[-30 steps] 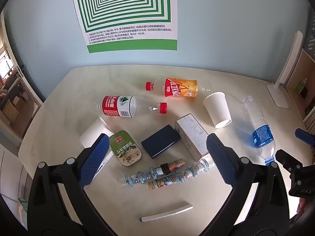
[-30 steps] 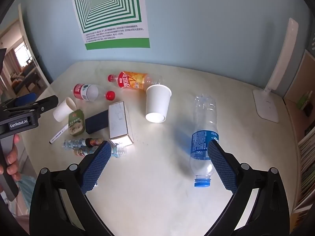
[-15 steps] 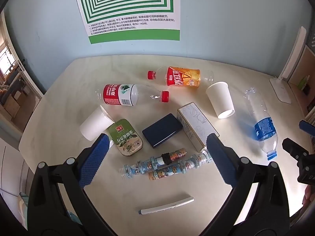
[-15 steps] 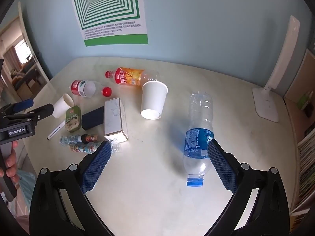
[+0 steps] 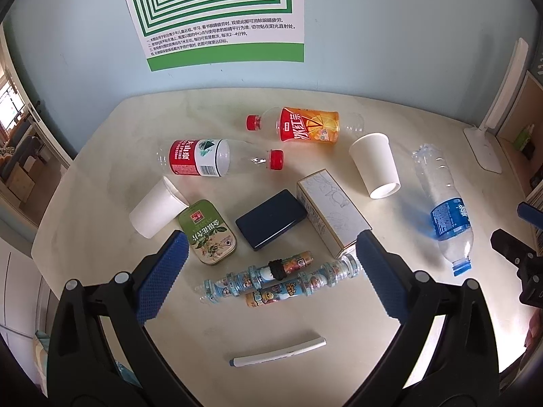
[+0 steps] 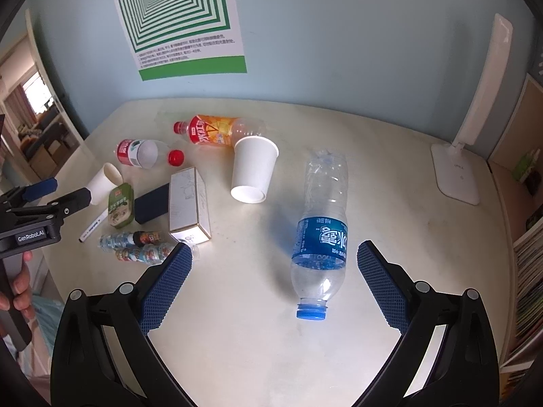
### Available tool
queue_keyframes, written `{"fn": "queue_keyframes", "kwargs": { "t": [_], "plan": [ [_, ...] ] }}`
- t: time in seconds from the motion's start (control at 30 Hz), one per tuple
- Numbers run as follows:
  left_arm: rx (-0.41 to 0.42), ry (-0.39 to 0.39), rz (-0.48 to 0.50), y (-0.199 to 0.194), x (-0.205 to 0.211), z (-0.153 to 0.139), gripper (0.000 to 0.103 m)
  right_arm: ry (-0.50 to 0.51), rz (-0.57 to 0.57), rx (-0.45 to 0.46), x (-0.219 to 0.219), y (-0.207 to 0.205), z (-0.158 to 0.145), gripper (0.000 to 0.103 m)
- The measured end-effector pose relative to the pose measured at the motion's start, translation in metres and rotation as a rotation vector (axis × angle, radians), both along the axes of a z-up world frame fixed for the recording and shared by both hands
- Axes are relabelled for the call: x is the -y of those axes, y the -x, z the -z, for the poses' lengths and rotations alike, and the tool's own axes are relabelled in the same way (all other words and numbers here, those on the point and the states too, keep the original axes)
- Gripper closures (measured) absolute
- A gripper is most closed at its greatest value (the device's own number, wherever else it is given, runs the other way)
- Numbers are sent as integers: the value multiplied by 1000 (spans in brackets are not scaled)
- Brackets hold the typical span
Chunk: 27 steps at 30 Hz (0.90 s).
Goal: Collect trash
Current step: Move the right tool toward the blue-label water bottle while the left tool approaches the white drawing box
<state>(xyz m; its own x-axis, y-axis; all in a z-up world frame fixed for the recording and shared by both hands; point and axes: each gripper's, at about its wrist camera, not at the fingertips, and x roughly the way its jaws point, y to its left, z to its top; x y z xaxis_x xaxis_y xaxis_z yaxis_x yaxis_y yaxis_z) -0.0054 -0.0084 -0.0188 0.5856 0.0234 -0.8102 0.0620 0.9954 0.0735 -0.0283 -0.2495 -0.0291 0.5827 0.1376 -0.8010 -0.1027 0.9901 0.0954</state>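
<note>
W/ both the left gripper & right gripper held jaws apart, empty, the blue-label bottle could be rolled away if nudged by one pad.

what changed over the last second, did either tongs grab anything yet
Nothing grabbed. The right tongs closed in on the blue-label bottle, which now lies between their open fingers, untouched. The left tongs tilted slightly down over the clutter, also open and empty. The bottles, paper cups, green tin, carton and pen lie where they were.
</note>
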Motion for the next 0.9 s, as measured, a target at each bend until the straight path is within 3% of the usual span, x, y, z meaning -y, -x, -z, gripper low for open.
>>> {"fn": "queue_keyframes", "kwargs": {
  "t": [0.57, 0.9],
  "plan": [
    [-49, -5, 22, -14, 9, 14, 7, -17, 1, -48, 6, -10, 17, 6],
    [-121, 3, 61, -28, 10, 40, 7, -26, -7, -93, 3, -26, 32, 6]
  ]
}}
